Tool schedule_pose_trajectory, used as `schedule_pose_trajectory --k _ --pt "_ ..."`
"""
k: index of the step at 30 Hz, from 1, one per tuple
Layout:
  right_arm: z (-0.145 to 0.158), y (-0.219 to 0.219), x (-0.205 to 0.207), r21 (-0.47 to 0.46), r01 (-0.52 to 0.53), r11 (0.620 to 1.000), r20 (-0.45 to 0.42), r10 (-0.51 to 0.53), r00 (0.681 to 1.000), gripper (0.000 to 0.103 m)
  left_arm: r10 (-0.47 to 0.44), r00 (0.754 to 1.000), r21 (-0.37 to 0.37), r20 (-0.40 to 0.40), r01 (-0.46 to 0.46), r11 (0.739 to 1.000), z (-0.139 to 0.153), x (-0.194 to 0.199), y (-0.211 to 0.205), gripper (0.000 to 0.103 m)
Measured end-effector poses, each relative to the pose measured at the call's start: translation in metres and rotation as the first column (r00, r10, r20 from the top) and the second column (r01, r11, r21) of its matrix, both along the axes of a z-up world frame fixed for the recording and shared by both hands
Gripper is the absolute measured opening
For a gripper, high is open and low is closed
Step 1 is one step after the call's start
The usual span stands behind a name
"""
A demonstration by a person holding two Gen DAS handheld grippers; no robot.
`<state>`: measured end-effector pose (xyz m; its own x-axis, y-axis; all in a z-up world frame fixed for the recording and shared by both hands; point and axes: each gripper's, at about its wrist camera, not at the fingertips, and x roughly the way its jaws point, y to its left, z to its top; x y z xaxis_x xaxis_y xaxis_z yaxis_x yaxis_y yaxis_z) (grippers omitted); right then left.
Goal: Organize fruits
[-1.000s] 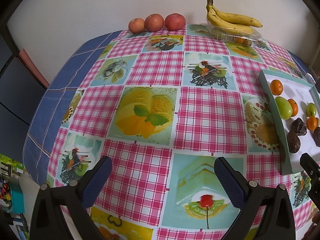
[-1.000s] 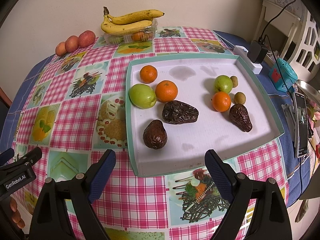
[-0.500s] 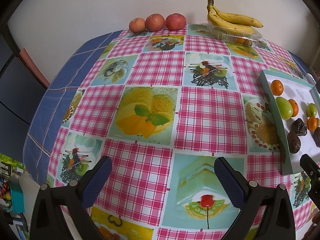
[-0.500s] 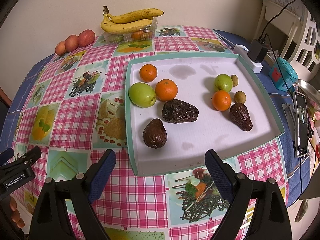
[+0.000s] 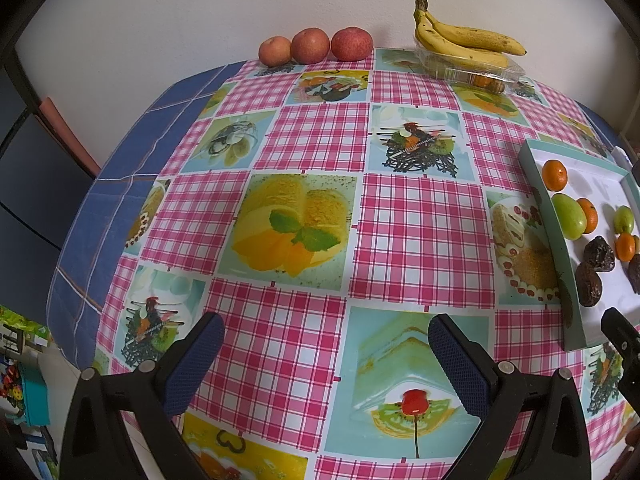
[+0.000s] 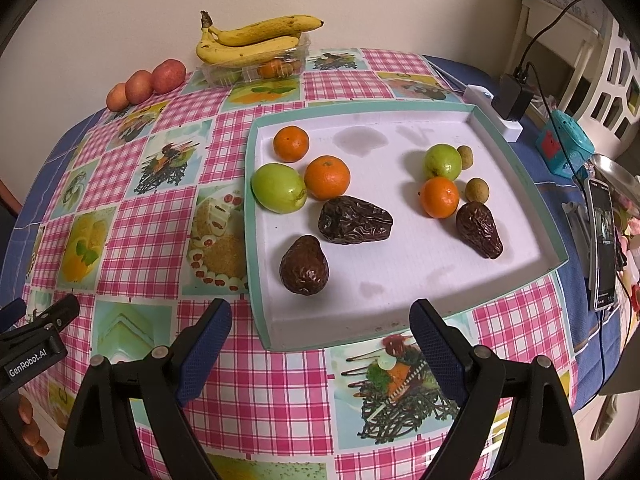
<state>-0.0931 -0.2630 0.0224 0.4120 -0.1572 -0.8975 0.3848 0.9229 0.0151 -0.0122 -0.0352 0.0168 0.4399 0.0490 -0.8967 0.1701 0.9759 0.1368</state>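
Checked pink oilcloth with printed dessert panels covers the table (image 6: 132, 216), which stands against a plain pale wall. Right gripper (image 6: 320, 344): fingers spread wide with nothing between them, poised over the near rim of a shallow white tray (image 6: 400, 312) with a teal edge. Ahead of the left finger, within the tray, lie two oranges (image 6: 327, 177), a green fruit (image 6: 279, 188) and two wrinkled dark fruits (image 6: 354, 220); ahead of the right finger lie a second green fruit (image 6: 443, 162), a third orange (image 6: 439, 197), two small tan fruits (image 6: 476, 189) and a third dark fruit (image 6: 479, 229). Kinds are mixed within each cluster. Far beyond the fingers, by the wall, stand three red apples (image 5: 313, 45) in a row and a bunch of bananas (image 5: 464, 40) resting on a clear plastic box. Left gripper (image 5: 326, 354): fingers likewise wide apart and empty, over bare cloth, with the tray well off to the right of its right finger. The step in hand reads as a pause above the table, neither tool engaged; the pictures do not settle whether the tray's two clusters are a sorted result or a sort still to be made. Any grasp of the round fruit would call for fingers straddling it squarely, since it would likely roll.
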Motion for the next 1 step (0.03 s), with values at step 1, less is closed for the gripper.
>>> schedule_pose_trajectory --k 1 --pt "0.0 -0.0002 0.0 0.0 -0.001 1.0 0.0 0.001 1.0 0.091 -0.002 1.0 -0.003 -0.002 0.002 1.0 -0.0004 0.0003 0.0007 0.103"
